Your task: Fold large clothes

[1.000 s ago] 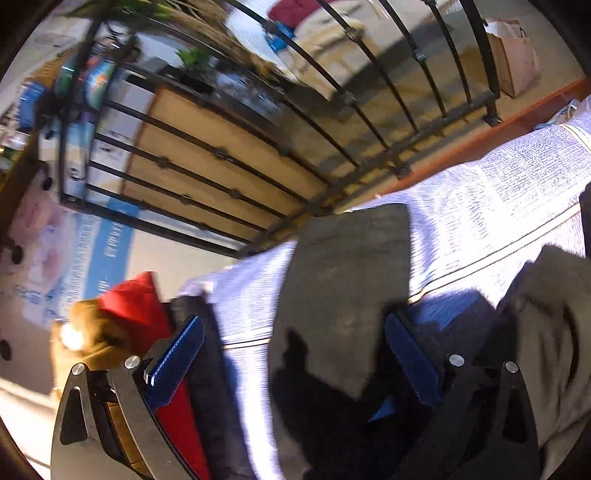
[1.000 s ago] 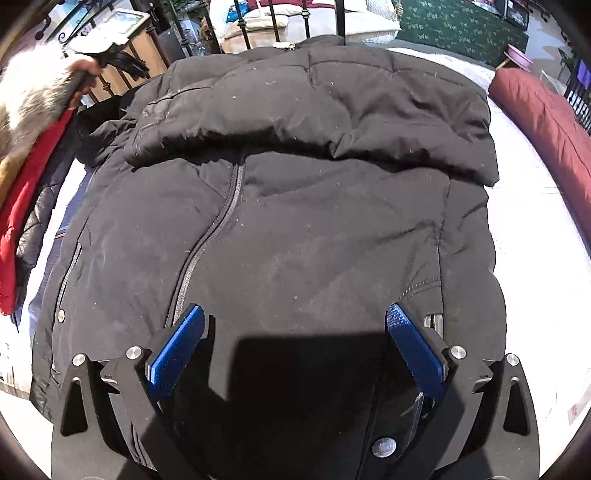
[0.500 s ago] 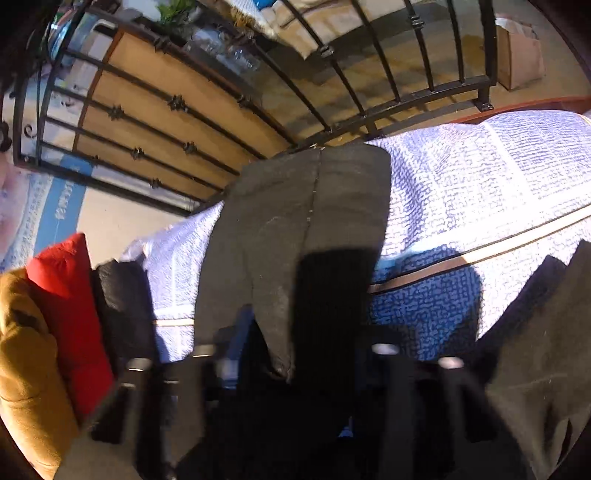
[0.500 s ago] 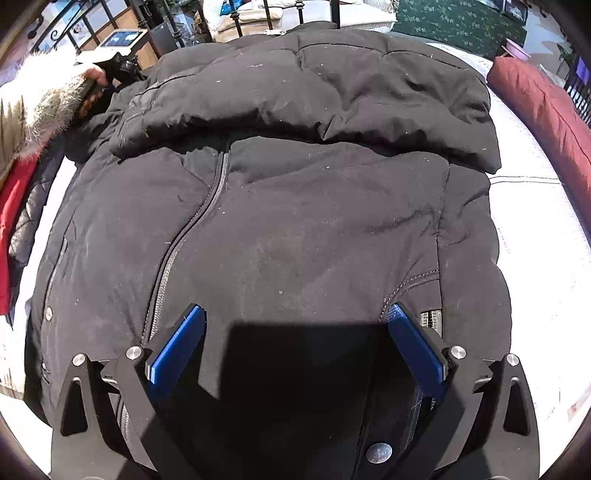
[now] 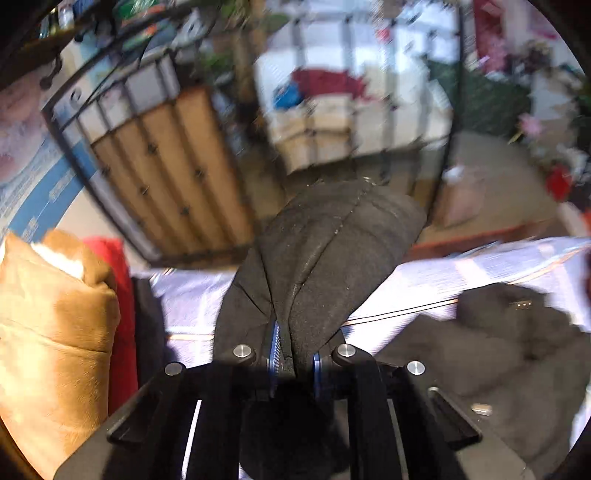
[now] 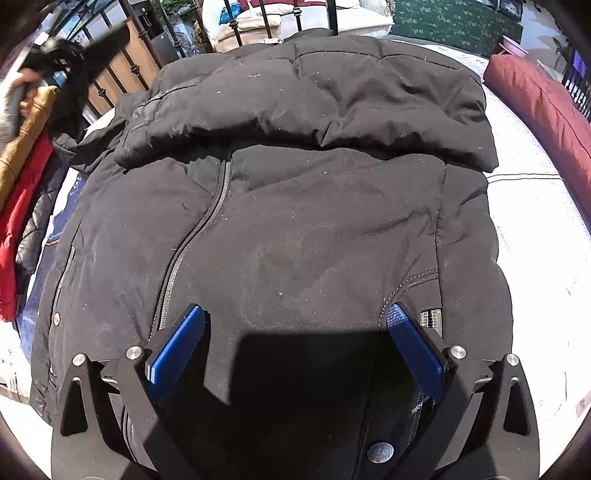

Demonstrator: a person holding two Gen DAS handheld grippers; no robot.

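Note:
A big black padded jacket (image 6: 295, 206) lies spread on the white bed (image 6: 535, 266), hood folded over its chest. My right gripper (image 6: 295, 343) hovers open over the jacket's lower front, blue pads apart with nothing pinched. In the left wrist view my left gripper (image 5: 293, 363) is shut on the jacket's black sleeve (image 5: 332, 251), which stands lifted above the bed. The rest of the jacket (image 5: 498, 343) lies at the lower right. The right wrist view shows that lifted sleeve (image 6: 92, 48) held up at the far left by a person's hand (image 6: 26, 88).
A tan garment (image 5: 55, 332) and a red one (image 5: 118, 314) lie heaped at the bed's left edge. A black iron bed rail (image 6: 266, 18) stands behind the jacket. A dark red pillow (image 6: 546, 103) lies at the right.
My left gripper has gone from open to shut on the sleeve and risen with it, tilting more level. The right gripper has stayed where it was.

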